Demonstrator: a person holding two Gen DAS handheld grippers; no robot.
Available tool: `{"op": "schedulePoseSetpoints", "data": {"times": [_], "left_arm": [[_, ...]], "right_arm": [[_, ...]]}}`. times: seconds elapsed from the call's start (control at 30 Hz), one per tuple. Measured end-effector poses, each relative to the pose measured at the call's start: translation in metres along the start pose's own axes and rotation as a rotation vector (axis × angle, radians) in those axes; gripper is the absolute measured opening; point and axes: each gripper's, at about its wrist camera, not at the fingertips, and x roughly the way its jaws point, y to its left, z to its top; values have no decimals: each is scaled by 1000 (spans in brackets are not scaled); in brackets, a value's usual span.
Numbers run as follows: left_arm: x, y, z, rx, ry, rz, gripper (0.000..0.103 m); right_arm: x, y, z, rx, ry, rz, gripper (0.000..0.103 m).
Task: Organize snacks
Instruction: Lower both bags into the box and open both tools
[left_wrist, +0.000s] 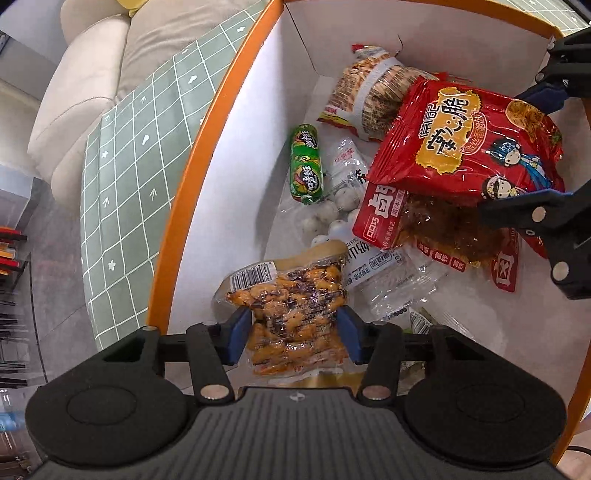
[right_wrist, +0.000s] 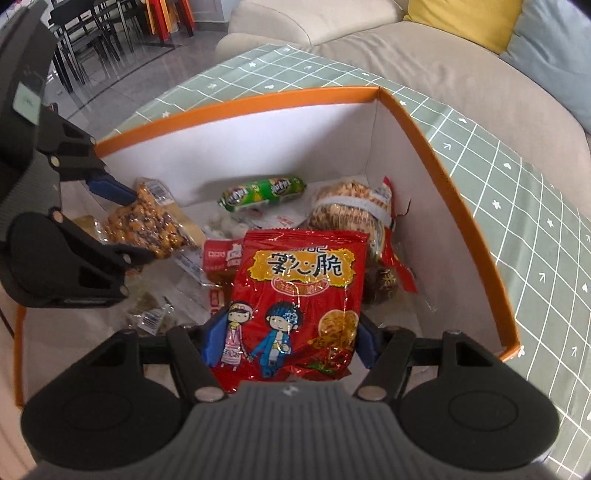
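An orange-rimmed box (left_wrist: 207, 147) with white walls holds several snacks. In the left wrist view my left gripper (left_wrist: 293, 325) is shut on a clear pack of orange-brown peanuts (left_wrist: 295, 295), one blue pad on each side, low inside the box. My right gripper (right_wrist: 286, 339) is shut on a red snack bag (right_wrist: 303, 291) printed with two cartoon figures, held over the pile. The left wrist view shows that red bag (left_wrist: 469, 144) between the right gripper's (left_wrist: 532, 155) fingers. The right wrist view shows the left gripper (right_wrist: 129, 223) and its peanut pack (right_wrist: 147, 221) at the box's (right_wrist: 236, 103) left side.
On the box floor lie a green sausage (left_wrist: 306, 164), a cracker pack (left_wrist: 369, 99), a bag of white balls (left_wrist: 332, 210) and a red pack of brown strips (left_wrist: 384, 218). The box stands on a green checked tablecloth (right_wrist: 517, 184) beside a beige sofa (right_wrist: 424, 62).
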Motion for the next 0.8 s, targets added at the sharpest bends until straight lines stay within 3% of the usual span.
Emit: {"op": "schedulePoseSetpoints", "data": {"times": [0.3, 0.47, 0.8], "left_arm": [[0, 2, 2, -35, 21, -3, 68], [-6, 4, 0, -58, 17, -40, 76], [-46, -13, 2, -50, -112, -41, 78]], "right_arm": [[2, 2, -2, -9, -6, -19, 68], [-5, 0, -3, 2, -42, -12, 83], [-34, -6, -3, 32, -121, -23, 89]]}}
